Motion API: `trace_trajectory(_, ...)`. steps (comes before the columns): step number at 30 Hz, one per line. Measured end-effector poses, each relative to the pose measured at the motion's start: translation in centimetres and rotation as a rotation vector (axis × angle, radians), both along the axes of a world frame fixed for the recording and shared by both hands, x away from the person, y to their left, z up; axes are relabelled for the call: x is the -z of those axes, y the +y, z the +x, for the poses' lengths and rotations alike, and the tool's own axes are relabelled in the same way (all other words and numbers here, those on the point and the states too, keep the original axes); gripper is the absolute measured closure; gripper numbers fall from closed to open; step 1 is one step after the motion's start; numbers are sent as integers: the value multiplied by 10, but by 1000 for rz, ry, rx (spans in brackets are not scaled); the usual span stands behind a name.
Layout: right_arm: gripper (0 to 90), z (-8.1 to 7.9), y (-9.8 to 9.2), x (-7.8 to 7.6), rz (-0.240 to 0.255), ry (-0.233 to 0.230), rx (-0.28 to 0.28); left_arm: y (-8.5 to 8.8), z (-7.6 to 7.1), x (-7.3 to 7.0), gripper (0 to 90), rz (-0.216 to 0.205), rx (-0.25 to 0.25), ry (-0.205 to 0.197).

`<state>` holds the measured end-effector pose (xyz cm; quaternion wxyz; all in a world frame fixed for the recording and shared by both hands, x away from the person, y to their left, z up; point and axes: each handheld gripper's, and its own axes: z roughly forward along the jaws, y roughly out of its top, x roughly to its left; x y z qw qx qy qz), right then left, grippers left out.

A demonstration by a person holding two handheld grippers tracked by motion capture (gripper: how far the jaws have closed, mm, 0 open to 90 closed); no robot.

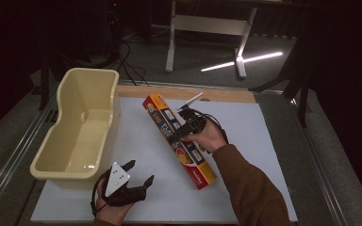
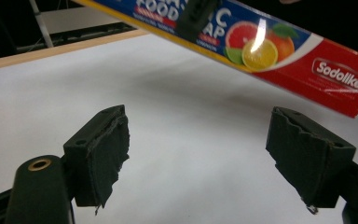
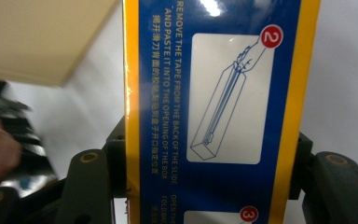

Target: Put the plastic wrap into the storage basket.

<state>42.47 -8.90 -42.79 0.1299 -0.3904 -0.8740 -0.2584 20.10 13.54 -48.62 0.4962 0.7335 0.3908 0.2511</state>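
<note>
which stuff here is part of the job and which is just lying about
In the job:
- food wrap box, clamped across its width in the right gripper and lifted off the table
- right gripper

Just about:
- cream tub, nothing inside
- left gripper, jaws open, holding nothing
- white table top

Blue, yellow and red food wrap box (image 1: 179, 141); cream tub (image 1: 82, 123).

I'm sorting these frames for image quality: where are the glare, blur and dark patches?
High view: dim overall, the room behind nearly black, one bright light strip on the floor. Left gripper view: a glare streak on the food wrap box, which throws a soft shadow on the white table. Right gripper view: a glare spot at the box's top edge; the left margin is blurred.
</note>
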Motion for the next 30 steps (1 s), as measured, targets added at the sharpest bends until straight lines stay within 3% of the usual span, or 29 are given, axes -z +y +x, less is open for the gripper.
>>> trace_trajectory(9,401,3,11,-20,79,21,24,-1,0,1,209,0,3,1)
trace_trajectory(18,400,5,20,-46,137,14,63,-1,-1,0,210,-1,3,-3)
trace_trajectory(25,401,9,24,-59,201,45,118,-3,-1,1,211,0,4,-3)
trace_trajectory(30,400,12,28,-67,234,74,127,-6,-1,2,212,3,12,-3)
